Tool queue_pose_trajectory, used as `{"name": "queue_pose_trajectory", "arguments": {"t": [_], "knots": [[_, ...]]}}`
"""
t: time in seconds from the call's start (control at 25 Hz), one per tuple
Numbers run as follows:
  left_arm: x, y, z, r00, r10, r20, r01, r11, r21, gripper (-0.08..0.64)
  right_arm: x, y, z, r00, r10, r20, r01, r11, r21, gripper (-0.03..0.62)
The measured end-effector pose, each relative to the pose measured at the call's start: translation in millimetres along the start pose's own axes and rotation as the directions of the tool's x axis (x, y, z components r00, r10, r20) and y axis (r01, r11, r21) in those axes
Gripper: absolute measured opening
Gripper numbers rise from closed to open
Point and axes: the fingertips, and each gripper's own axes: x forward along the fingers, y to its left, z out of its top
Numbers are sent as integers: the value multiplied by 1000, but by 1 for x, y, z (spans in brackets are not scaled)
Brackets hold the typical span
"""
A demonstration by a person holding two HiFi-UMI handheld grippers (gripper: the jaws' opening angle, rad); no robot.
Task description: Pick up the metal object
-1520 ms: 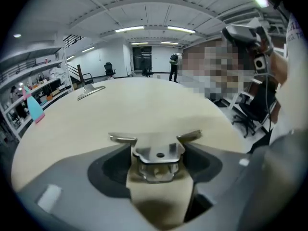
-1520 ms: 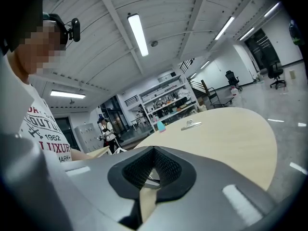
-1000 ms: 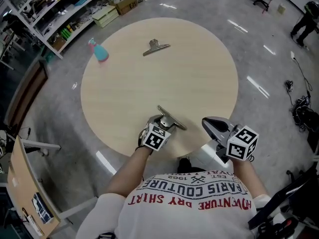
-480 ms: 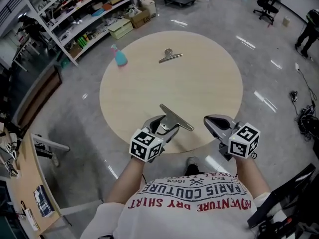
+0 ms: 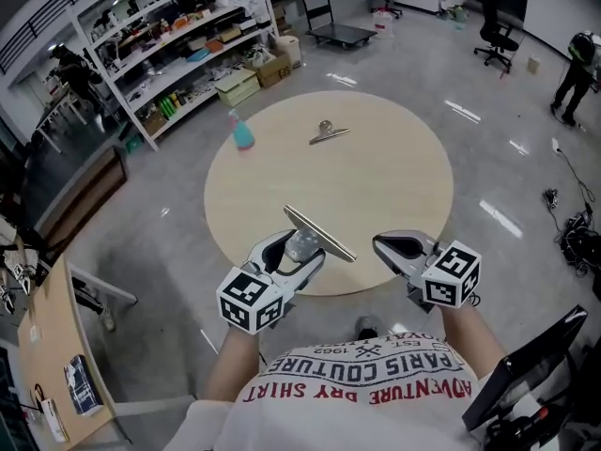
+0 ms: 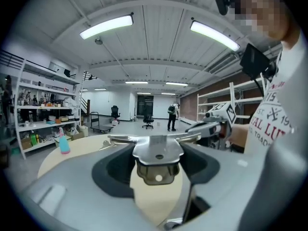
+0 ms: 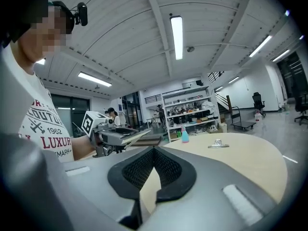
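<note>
My left gripper [image 5: 302,249] is shut on a large metal clip [image 5: 320,233] and holds it in the air above the near edge of the round wooden table [image 5: 394,186]. In the left gripper view the clip [image 6: 156,154] sits clamped between the jaws, its flat bar lying crosswise. My right gripper [image 5: 383,244] hovers to the right of it at about the same height, shut with nothing in it; its pads [image 7: 166,170] meet at the tips. A second, smaller metal clip [image 5: 329,134] lies on the far side of the table.
A blue spray bottle [image 5: 243,132] stands at the table's far left edge. Storage shelves [image 5: 169,45] run along the back left, with a flat cart [image 5: 340,34] and office chairs beyond. A person [image 5: 575,73] stands far right. A dark monitor [image 5: 526,374] is near my right.
My left gripper has risen from the table's near edge with the large clip in it. Both grippers have come closer to the camera, and the view now takes in more of the room.
</note>
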Motion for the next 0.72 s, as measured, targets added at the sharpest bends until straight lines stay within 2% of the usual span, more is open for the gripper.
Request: {"name": "queue_pose_trajectory", "arguments": {"t": [0.2,0.4,0.72], "knots": [[-7,-10,1,1000,0,0,0,1000,17,284,-8,5,8,1000,-15,18,15,1000,-4,0],[-10,-16,0,1000,-11,-6,11,1000,6,284,-6,9,4,1000,-27,-10,27,1000,-13,2],[-20,-20,-3,1000,-18,-12,18,1000,0,284,2,23,4,1000,-5,-28,4,999,-35,0]]}}
